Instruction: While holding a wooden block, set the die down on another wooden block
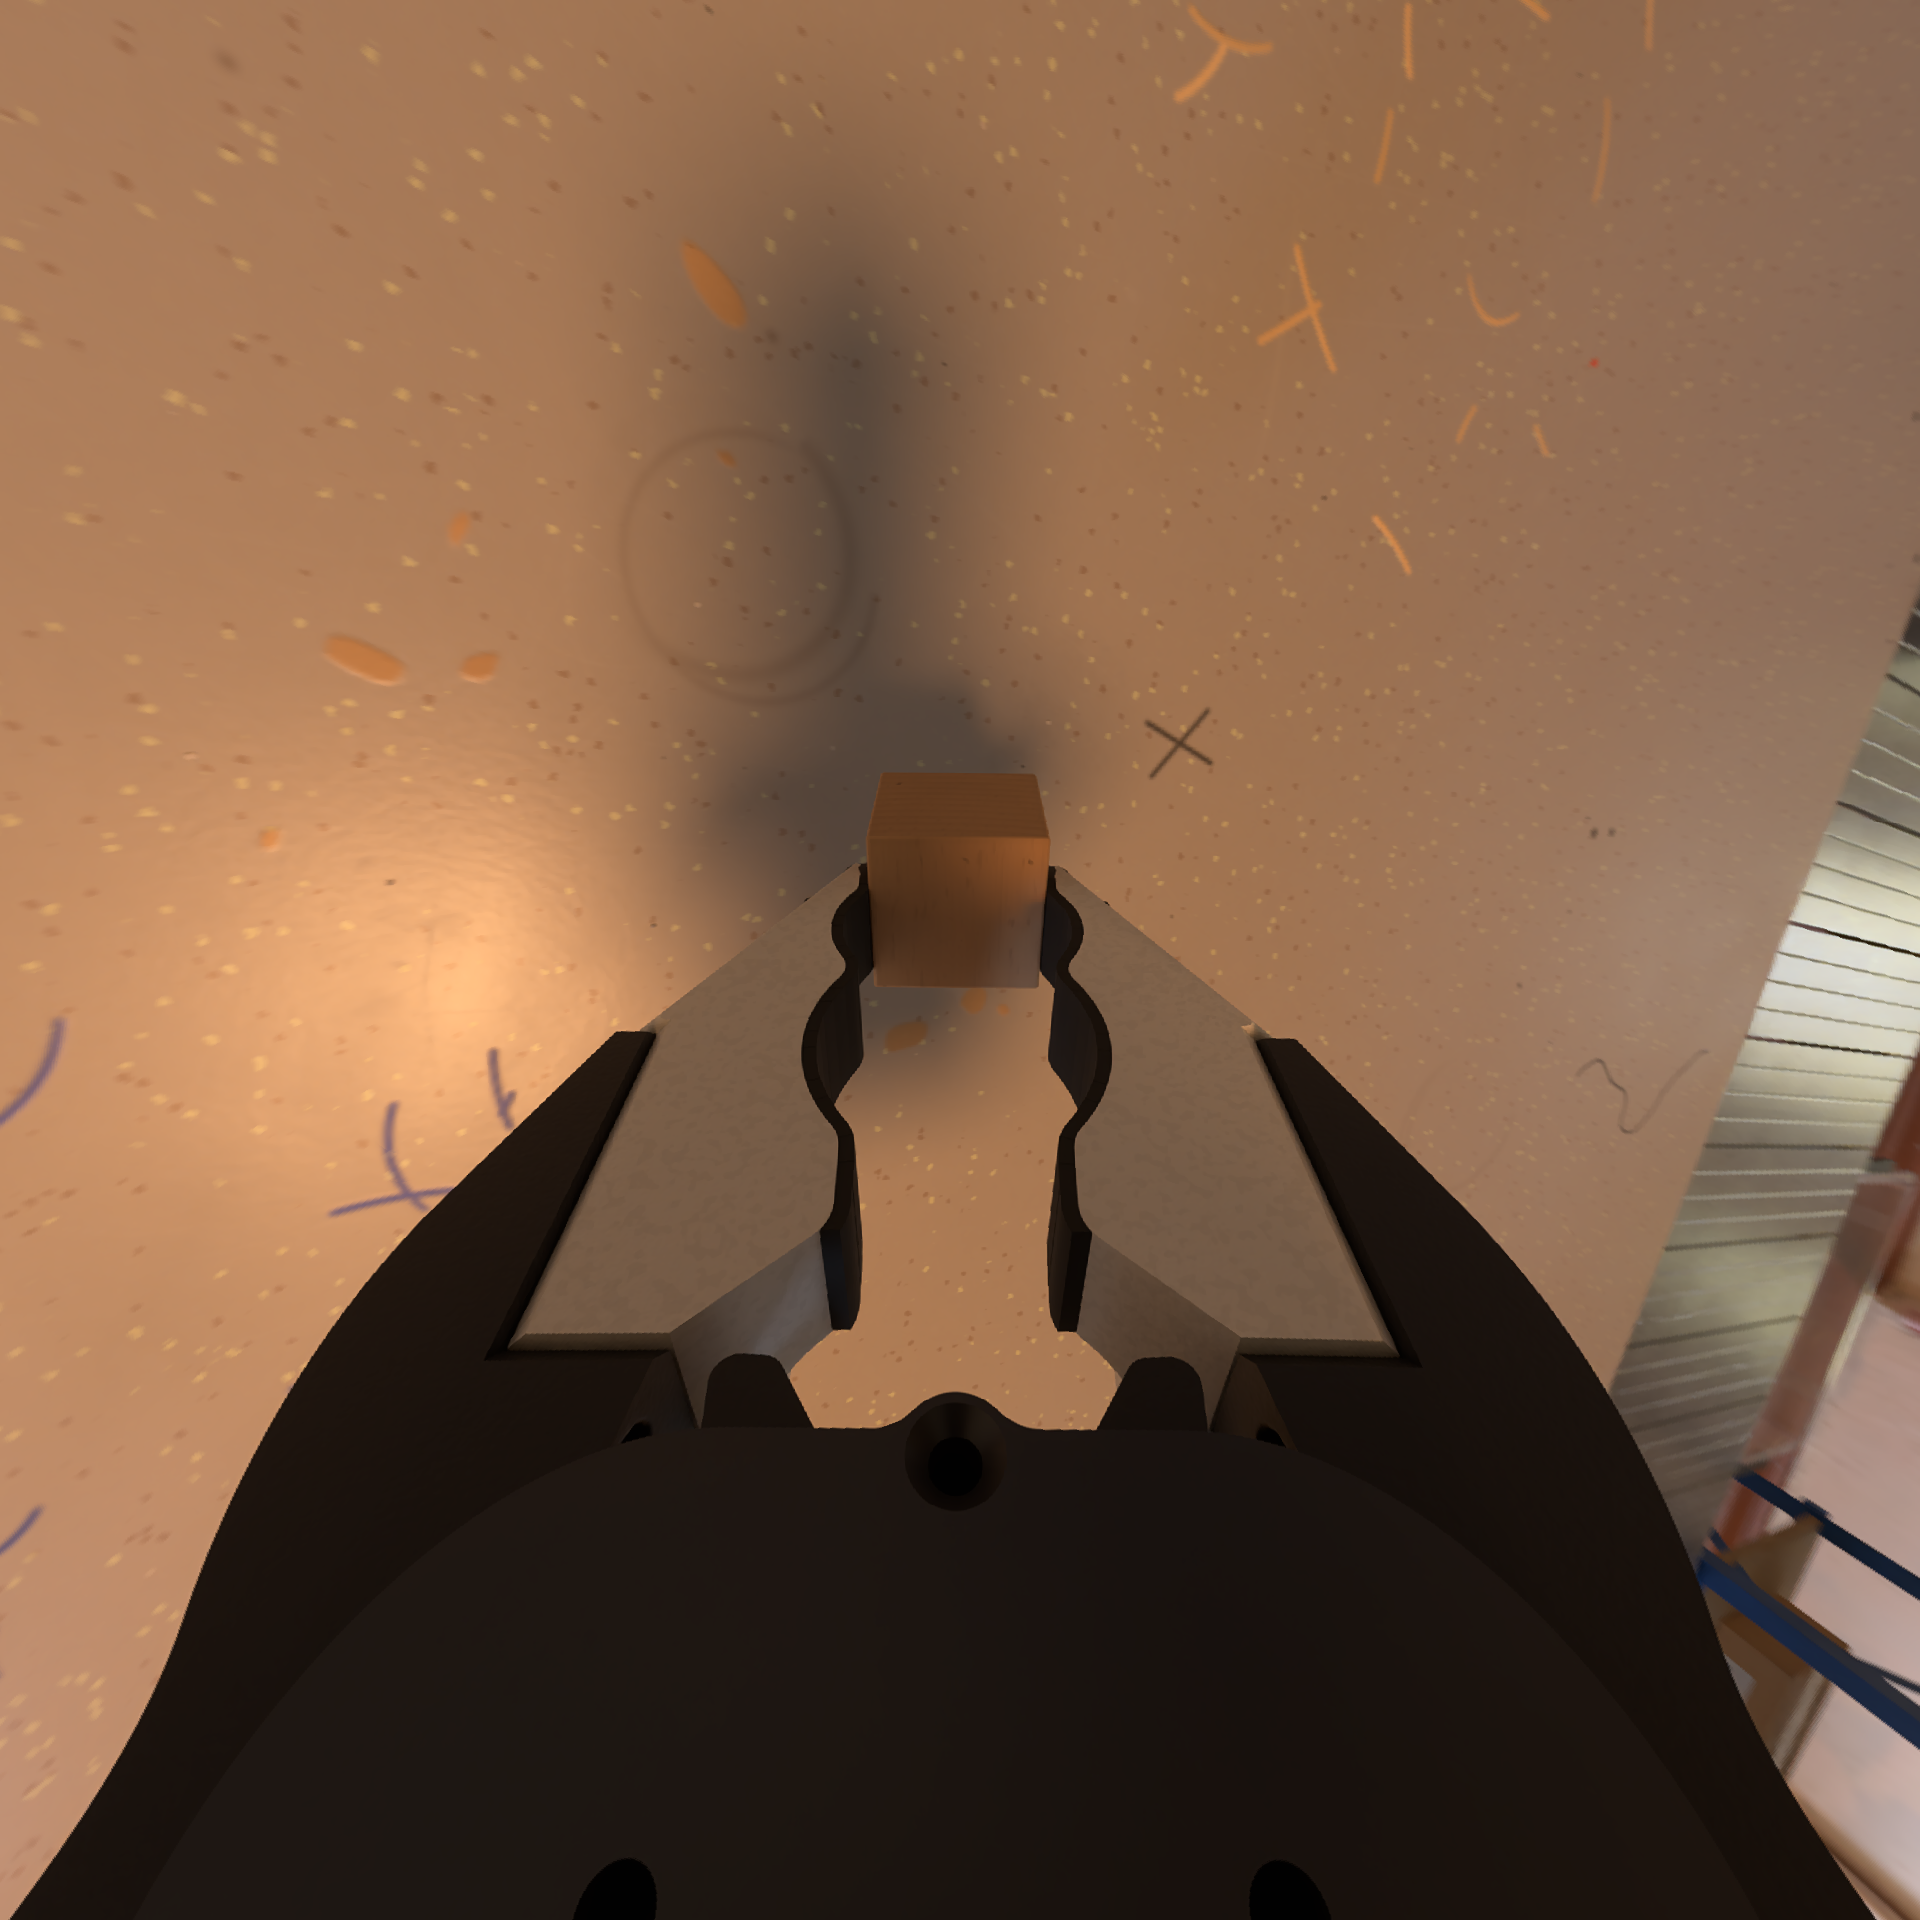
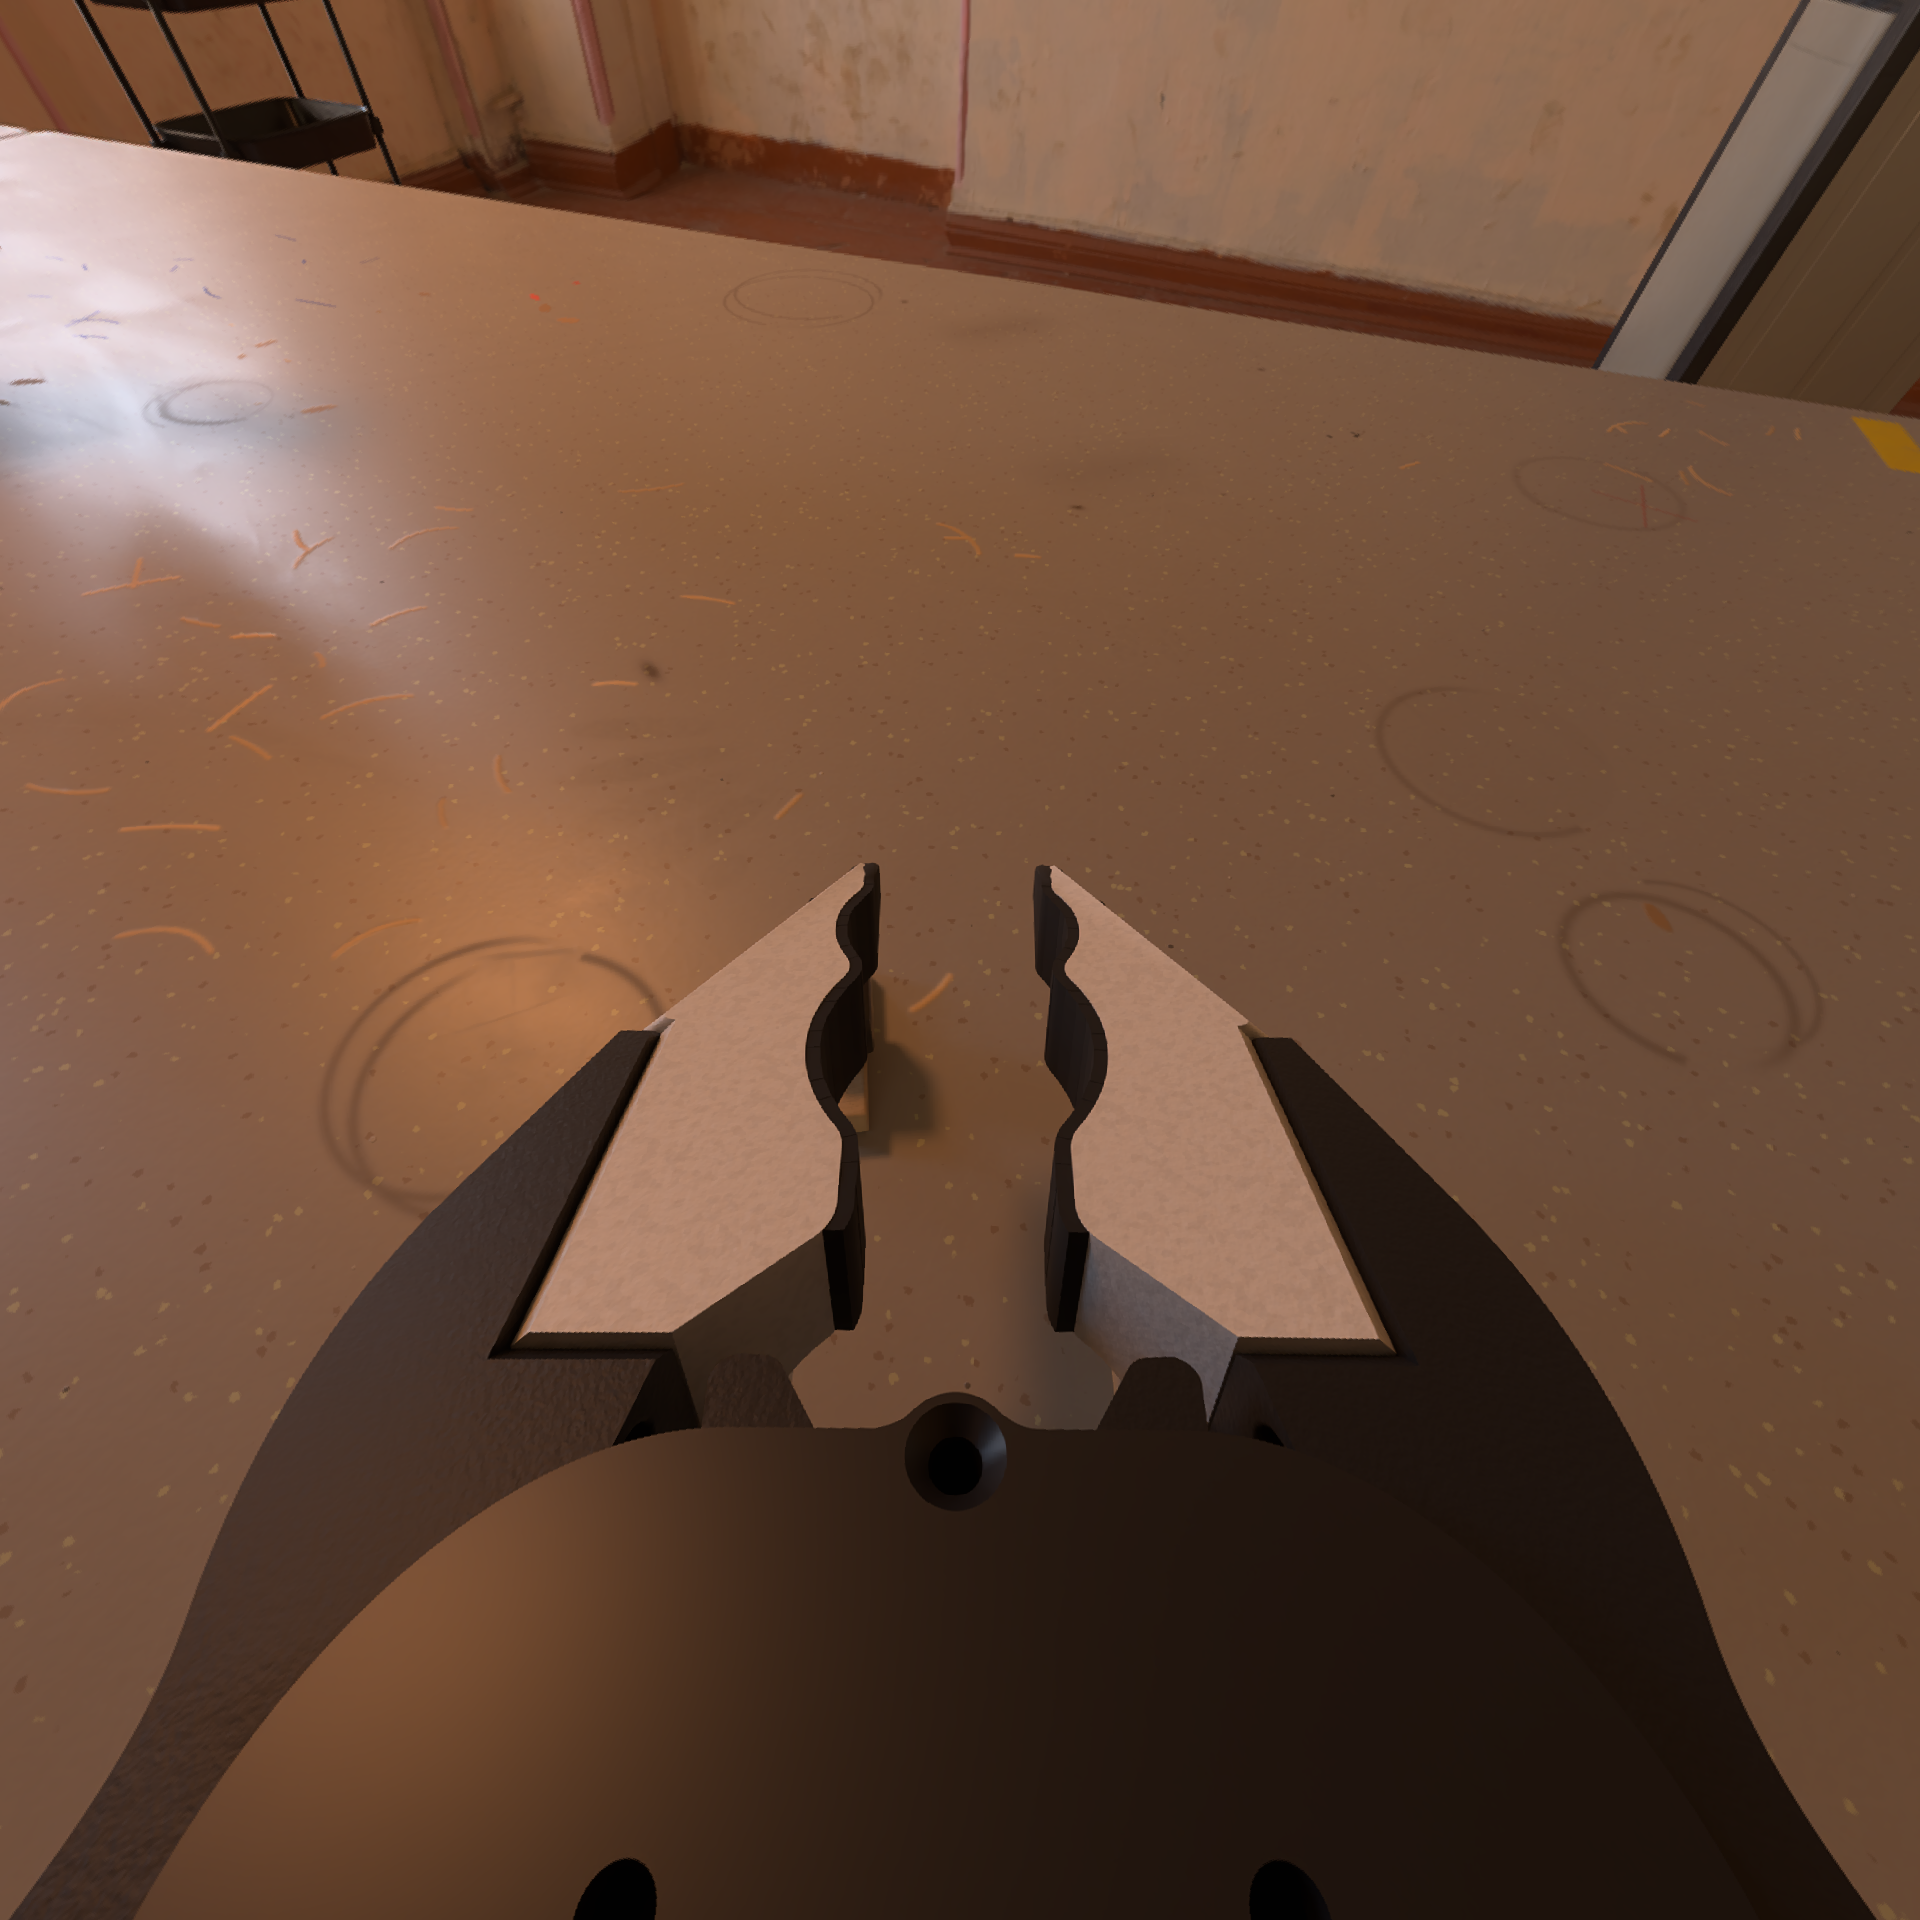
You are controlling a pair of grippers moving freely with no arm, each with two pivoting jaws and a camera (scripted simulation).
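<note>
My left gripper point(image 1: 956, 906) is shut on a small wooden block point(image 1: 956, 831), pinched between the fingertips and held above the tan speckled table point(image 1: 416, 520). My right gripper point(image 2: 956, 883) is open with nothing between its fingers and hangs low over the table point(image 2: 1247, 623). A small pale object point(image 2: 856, 1108) lies on the table just behind the right gripper's left finger point(image 2: 727, 1101). It is mostly hidden, so I cannot tell whether it is the die or a block. No die shows clearly in either view.
The table's right edge point(image 1: 1766, 1039) runs diagonally in the left wrist view, with slatted flooring and a blue frame point(image 1: 1808, 1590) beyond it. In the right wrist view, the far edge point(image 2: 1039, 249) meets a wall, with a black rack point(image 2: 260, 114) at the back left.
</note>
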